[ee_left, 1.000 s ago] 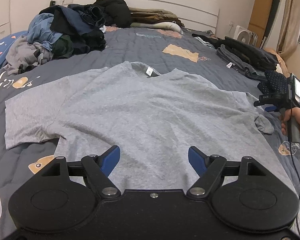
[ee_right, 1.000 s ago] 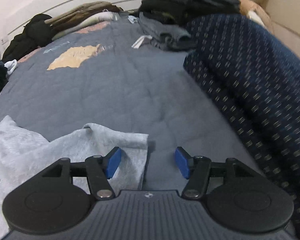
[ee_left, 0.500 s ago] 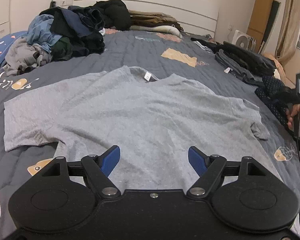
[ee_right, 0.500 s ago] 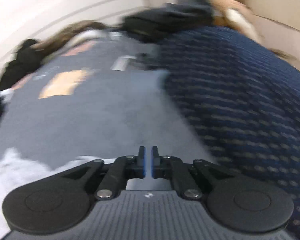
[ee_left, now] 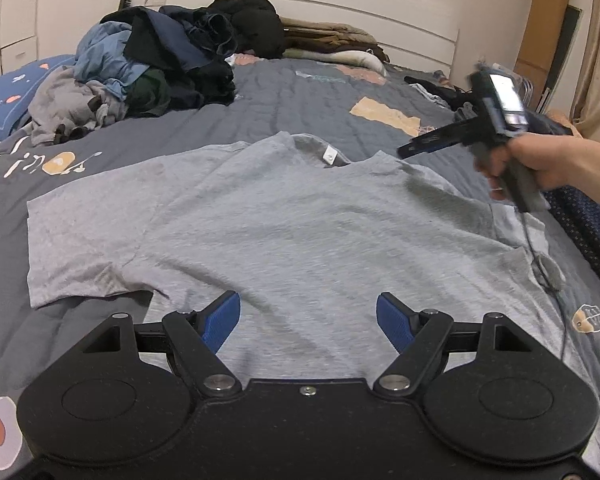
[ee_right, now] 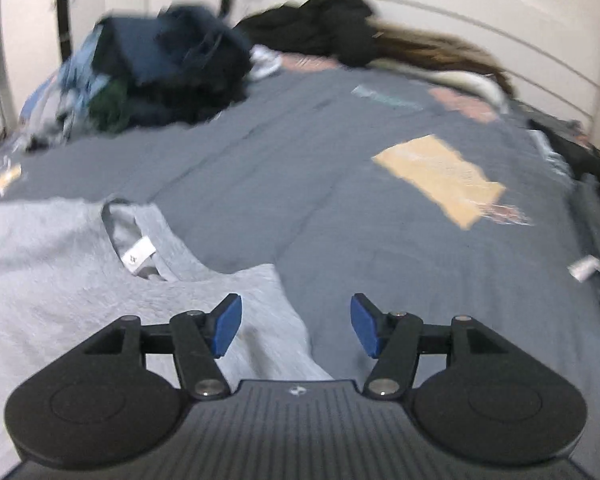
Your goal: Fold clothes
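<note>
A grey T-shirt (ee_left: 292, 232) lies spread flat on the dark grey bed cover, collar and white label at the far side. My left gripper (ee_left: 308, 322) hovers over the shirt's near hem, jaws wide with nothing between them. My right gripper (ee_left: 412, 148), held by a hand (ee_left: 540, 164), hangs above the shirt's right shoulder. In the right wrist view the right gripper (ee_right: 296, 326) has its jaws opening, with nothing gripped; the grey T-shirt (ee_right: 80, 280) shoulder edge lies under its left finger and the collar label sits to the left.
A heap of unfolded clothes (ee_left: 148, 76) sits at the far left of the bed, and more clothes (ee_left: 332, 40) lie along the headboard. A dark dotted garment (ee_left: 588, 232) lies at the right edge. The bed cover (ee_right: 380, 208) carries an orange patch.
The right gripper left the shirt's right sleeve, shut and reopened, and swung left and up to above the right shoulder near the collar. The left gripper stayed put.
</note>
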A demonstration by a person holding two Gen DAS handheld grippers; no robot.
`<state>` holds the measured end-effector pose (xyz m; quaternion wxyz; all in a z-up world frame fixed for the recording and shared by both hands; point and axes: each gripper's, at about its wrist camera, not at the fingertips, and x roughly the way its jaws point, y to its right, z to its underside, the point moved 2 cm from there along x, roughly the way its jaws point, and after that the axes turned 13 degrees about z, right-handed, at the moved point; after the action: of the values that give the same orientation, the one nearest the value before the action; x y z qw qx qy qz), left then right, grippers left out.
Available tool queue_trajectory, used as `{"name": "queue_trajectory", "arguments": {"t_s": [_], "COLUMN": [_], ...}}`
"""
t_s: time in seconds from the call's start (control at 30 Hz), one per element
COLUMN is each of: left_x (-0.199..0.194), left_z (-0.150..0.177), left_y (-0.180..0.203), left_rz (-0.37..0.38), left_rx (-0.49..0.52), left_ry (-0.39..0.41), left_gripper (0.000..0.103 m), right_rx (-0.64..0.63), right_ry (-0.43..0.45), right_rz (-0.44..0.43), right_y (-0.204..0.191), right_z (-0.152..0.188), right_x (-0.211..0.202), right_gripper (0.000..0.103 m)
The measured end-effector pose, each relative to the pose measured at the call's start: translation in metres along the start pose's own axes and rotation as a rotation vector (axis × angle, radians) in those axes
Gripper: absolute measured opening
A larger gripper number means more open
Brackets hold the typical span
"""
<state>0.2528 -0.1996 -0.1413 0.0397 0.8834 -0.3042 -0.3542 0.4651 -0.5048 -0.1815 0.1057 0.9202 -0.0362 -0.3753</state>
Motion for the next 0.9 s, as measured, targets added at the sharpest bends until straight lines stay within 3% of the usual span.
{"name": "queue_trajectory", "arguments": {"t_s": [0.13, 0.23, 0.4, 0.57, 0.7, 0.73, 0.8, 0.83, 0.9], "left_x": [0.004, 0.008, 0.012, 0.013, 0.014, 0.014, 0.014, 0.013, 0.013], "left_z": [0.000, 0.000, -0.002, -0.002, -0.003, -0.003, -0.003, -0.003, -0.004], "left_y": [-0.008, -0.014, -0.023, -0.024, -0.022, -0.022, -0.022, -0.022, -0.020], "left_rz": [0.001, -0.002, -0.006, 0.003, 0.013, 0.017, 0.020, 0.020, 0.022], "left_rx": [-0.016, -0.027, -0.046, -0.053, -0.049, -0.054, -0.056, -0.055, -0.052], "left_ry": [-0.008, -0.017, -0.025, -0.028, -0.029, -0.029, -0.030, -0.029, -0.024], "left_gripper": [0.074, 0.074, 0.074, 0.074, 0.074, 0.074, 0.074, 0.074, 0.074], "right_rx": [-0.011, -0.009, -0.006, -0.023, 0.005, 0.009, -0.016, -0.031, -0.050], "right_ry": [-0.093, -0.132, -0.062, 0.031, 0.026, 0.032, 0.028, 0.024, 0.016], "right_rz": [-0.028, -0.018, 0.016, 0.140, 0.082, 0.049, 0.008, -0.006, -0.036], "right_y": [-0.010, -0.011, -0.006, 0.001, -0.001, -0.002, -0.009, -0.013, -0.021], "right_z": [0.001, 0.001, -0.018, -0.039, -0.046, -0.048, -0.048, -0.048, -0.047], "right_x": [0.031, 0.042, 0.041, 0.047, 0.044, 0.040, 0.033, 0.030, 0.025], "right_gripper": [0.054, 0.002, 0.001, 0.000, 0.005, 0.008, 0.025, 0.042, 0.046]}}
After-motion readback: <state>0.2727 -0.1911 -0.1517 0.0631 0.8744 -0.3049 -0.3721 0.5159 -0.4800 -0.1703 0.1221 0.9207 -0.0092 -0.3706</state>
